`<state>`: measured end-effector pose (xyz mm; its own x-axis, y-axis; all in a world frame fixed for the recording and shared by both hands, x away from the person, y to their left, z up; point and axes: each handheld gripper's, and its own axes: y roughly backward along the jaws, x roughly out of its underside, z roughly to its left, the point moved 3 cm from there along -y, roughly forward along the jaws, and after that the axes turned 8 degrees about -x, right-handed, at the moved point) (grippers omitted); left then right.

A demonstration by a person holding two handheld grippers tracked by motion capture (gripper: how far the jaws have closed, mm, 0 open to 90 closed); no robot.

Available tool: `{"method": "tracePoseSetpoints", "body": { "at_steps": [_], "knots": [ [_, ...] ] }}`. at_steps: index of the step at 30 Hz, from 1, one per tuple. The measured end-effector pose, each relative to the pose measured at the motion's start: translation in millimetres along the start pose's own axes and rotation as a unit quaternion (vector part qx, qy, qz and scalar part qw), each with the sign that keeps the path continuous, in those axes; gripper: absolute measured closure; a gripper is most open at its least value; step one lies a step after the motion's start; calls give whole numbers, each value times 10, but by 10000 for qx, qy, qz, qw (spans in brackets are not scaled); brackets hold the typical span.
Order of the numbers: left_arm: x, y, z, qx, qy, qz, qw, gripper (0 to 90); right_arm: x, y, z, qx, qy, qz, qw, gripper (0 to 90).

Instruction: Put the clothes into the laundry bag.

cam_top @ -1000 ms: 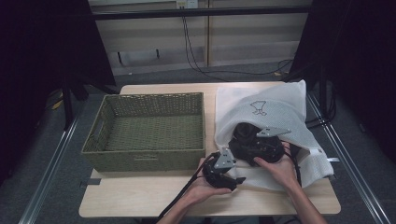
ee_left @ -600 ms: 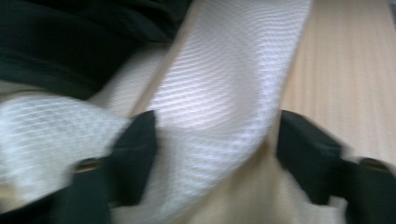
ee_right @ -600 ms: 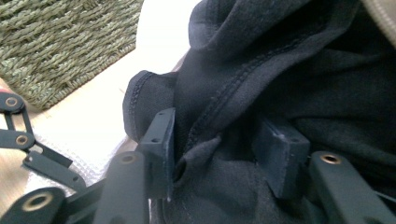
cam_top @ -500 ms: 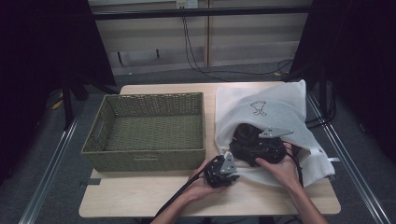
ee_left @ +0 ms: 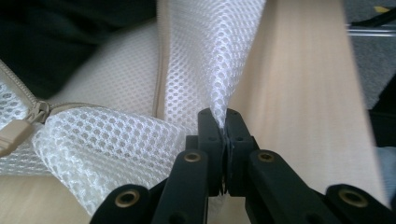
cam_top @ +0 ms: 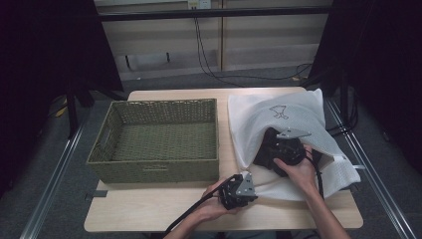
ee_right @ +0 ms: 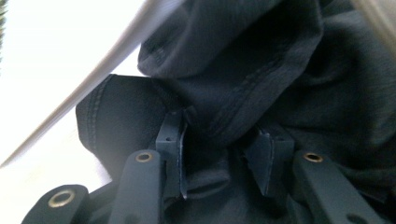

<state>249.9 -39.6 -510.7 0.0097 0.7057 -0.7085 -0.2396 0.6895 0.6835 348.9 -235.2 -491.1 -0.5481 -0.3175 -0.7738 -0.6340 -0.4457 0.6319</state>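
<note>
We see the left gripper (cam_top: 240, 190) pinching the near edge of the white mesh bag (cam_top: 298, 117), jaws closed on it. The right gripper (cam_top: 284, 149) sits in the bag's mouth, jaws parted around a fold of dark garment (ee_right: 261, 74). The wicker basket (cam_top: 157, 172) stands just left of the bag on the table (cam_top: 149, 216).
</note>
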Motion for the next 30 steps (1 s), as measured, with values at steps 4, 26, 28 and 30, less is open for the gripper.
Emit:
{"method": "tracePoseSetpoints", "body": {
  "at_steps": [4, 26, 28, 30],
  "knots": [
    [68, -1, -49, 101, 28, 19, 9999, 884, -30, -33, -104, 326, -9, -257, 9991, 617],
    [164, -8, 115, -107, 725, -157, 9972, 805, 131, 744, 72, -593, -141, -656, 9960, 463],
    [169, -13, 115, -106, 814, -210, 9964, 803, 115, 916, 14, -561, -260, -815, 9948, 467],
    [176, -5, 122, -118, 761, -174, 9969, 804, 97, 1030, -40, -491, -221, -907, 9944, 481]
  ]
}}
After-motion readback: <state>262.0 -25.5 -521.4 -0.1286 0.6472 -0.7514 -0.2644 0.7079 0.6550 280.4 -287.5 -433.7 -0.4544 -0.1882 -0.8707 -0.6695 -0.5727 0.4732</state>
